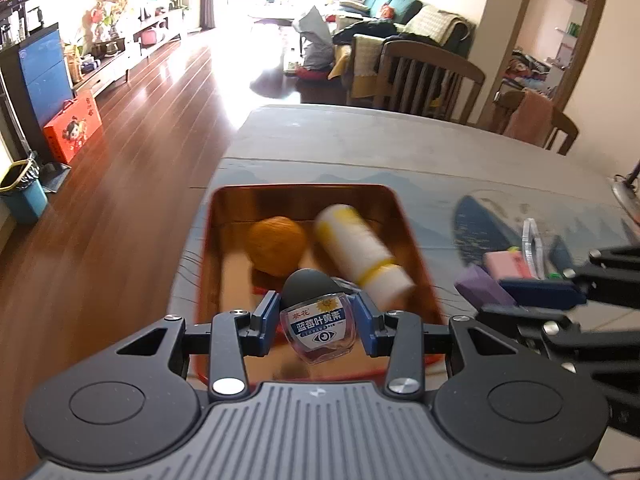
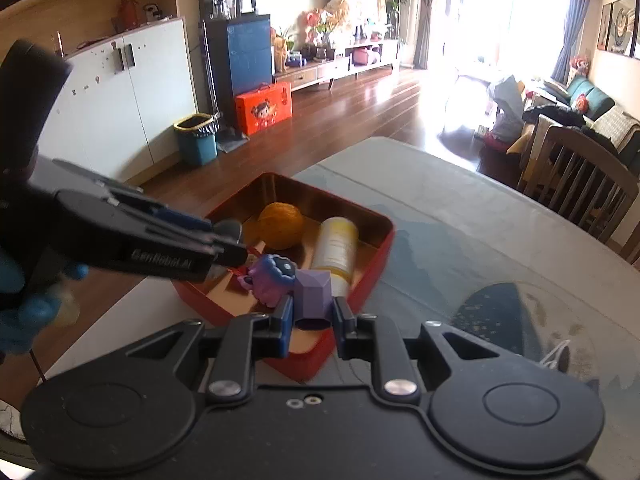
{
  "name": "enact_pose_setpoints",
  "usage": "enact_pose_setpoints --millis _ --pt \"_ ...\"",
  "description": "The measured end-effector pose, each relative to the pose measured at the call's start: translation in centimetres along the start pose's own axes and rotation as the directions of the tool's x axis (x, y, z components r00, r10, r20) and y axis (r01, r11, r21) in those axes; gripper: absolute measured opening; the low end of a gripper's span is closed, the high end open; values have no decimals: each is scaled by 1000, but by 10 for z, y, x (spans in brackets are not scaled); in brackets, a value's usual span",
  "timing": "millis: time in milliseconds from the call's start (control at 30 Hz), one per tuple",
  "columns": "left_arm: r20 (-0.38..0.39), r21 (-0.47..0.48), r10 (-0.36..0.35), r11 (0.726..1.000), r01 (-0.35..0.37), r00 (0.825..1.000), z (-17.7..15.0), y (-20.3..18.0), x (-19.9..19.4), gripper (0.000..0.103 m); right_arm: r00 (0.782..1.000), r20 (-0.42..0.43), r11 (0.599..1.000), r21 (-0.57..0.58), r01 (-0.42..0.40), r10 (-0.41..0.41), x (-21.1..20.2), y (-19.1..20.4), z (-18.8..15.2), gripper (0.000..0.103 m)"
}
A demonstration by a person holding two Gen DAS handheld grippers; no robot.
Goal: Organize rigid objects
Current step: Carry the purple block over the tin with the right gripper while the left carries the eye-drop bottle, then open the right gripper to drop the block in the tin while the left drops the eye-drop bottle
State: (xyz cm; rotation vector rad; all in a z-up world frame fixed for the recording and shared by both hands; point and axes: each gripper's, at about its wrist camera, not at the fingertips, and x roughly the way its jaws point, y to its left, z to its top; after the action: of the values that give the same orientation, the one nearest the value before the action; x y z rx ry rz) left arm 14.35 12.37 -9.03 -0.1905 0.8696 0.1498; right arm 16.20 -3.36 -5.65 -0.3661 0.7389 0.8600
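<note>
My left gripper (image 1: 316,320) is shut on a small clear bottle (image 1: 318,326) with a grey cap and a blue eye label, held over the near end of the red tin box (image 1: 208,248). Inside the box lie an orange ball (image 1: 276,246) and a white cylinder bottle with yellow bands (image 1: 360,254). My right gripper (image 2: 312,322) is shut on a purple toy figure (image 2: 296,288) and hovers above the red tin box's (image 2: 372,280) near corner. The left gripper (image 2: 224,240) with its grey-capped bottle shows at the left of the right wrist view, the right gripper (image 1: 560,292) at the right of the left wrist view.
The box sits on a grey-blue table mat (image 2: 460,216). Small items, pink, clear and dark blue, lie on the table at the right (image 1: 516,256). Wooden chairs (image 1: 424,76) stand at the far table edge. A gloved hand (image 2: 28,312) holds the left gripper.
</note>
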Motion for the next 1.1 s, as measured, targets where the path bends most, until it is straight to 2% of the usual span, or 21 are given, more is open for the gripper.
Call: enact_pose_setpoints --millis 200,367,567,700,1100 --pt "-45 -6 -6 1000 5 999 13 22 24 40 997 -74 1000 15 11 -9 29 10 7 20" --pt "-61 45 -1 999 4 998 19 20 38 40 991 -130 1000 18 -9 11 49 18 9 20" --pt "-108 60 -11 998 18 994 19 22 55 40 982 -185 999 39 -26 32 70 21 11 20" --pt "-109 52 -28 998 34 994 22 25 61 40 976 -215 998 64 -25 39 77 21 9 20" --pt "-122 6 -18 1000 19 992 24 35 62 40 980 -192 994 97 -40 59 64 18 2 28"
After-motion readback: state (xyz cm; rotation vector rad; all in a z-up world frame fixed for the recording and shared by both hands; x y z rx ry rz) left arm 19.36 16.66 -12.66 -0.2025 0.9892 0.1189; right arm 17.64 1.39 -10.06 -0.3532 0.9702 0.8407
